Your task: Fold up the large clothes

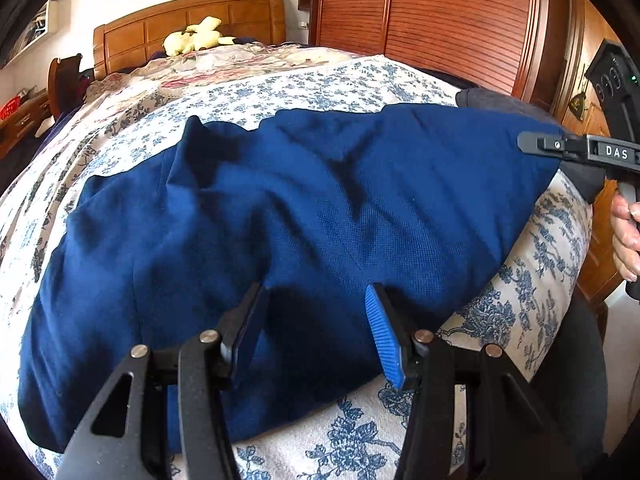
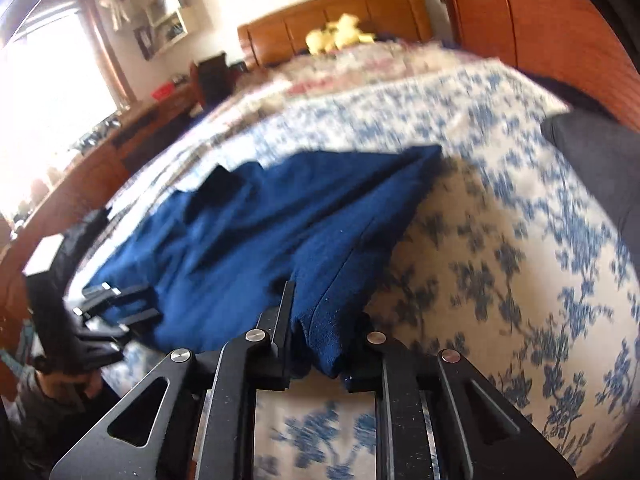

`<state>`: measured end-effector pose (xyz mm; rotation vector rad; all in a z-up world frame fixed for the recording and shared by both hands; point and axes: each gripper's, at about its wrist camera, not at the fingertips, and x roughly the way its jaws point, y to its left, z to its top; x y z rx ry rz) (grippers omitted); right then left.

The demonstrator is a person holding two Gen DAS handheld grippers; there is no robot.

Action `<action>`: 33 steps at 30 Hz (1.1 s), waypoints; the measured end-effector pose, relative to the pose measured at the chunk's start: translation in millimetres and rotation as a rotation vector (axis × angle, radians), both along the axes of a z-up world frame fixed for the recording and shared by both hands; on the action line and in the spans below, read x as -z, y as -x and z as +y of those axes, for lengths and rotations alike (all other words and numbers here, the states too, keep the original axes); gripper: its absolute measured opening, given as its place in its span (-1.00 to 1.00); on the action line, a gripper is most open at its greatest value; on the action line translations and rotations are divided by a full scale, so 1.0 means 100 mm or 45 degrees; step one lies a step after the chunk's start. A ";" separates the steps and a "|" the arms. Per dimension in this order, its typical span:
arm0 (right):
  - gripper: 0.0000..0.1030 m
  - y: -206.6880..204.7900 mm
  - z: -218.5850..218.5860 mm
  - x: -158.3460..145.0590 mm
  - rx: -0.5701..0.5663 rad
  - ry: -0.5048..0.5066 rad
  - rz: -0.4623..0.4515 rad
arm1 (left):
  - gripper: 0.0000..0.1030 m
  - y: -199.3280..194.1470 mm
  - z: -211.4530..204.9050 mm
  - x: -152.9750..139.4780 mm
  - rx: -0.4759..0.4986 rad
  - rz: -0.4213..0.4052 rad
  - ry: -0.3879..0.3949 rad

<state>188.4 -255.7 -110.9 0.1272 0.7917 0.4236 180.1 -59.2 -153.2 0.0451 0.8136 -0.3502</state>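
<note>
Closest to me, my left gripper (image 1: 316,320) hangs just over the near edge of the navy garment (image 1: 280,220), fingers spread wide with nothing between them. One ribbed blue pad (image 1: 384,340) faces inward, ready to bite; I read this as lining up for a pinch on the near hem so both ends can be carried together.

Over on the other side, my right gripper (image 2: 324,332) is pinched onto a bunched corner of the same garment (image 2: 256,240). A thick fold of cloth droops between the fingers, and the fabric rises off the bed toward them, so that end is lifted. From the left camera I see the right gripper (image 1: 536,142) at the garment's far right corner, which pulls that edge taut and points it.

The cloth looks like a fine-weave knit, matte and deep blue, soft enough to fall in long shallow creases. Its far edge is ragged in outline, with a flap poking up; I can't tell which part of the garment that is.

It all lies on a bedspread (image 1: 360,440) with a blue floral print on cream, slightly nubby. A dark grey folded item (image 2: 592,152) sits at the bed's right edge. Farther back, a pink-flowered quilt (image 1: 192,68), a pale yellow plush toy (image 1: 196,38) and the panelled wooden headboard (image 1: 188,20). Slatted reddish wardrobe doors (image 1: 420,12) close off the right.
</note>
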 end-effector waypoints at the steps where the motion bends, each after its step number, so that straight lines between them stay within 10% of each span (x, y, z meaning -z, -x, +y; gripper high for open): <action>1: -0.72 0.01 0.05 -0.06 -0.007 0.008 -0.020 | -0.03 0.01 0.03 -0.02 -0.005 -0.004 0.007; 19: -0.77 -0.02 1.72 -0.75 -0.369 0.030 -0.248 | -0.03 0.73 1.32 -0.66 -0.232 -0.232 0.127; 28: -0.75 -0.04 2.87 -0.57 -0.571 0.009 -0.196 | -0.03 0.94 1.79 -0.64 -0.368 -0.266 0.130; 33: -0.40 -0.05 3.07 -0.35 -0.568 0.038 -0.109 | -0.03 0.96 1.90 -0.61 -0.393 -0.263 0.138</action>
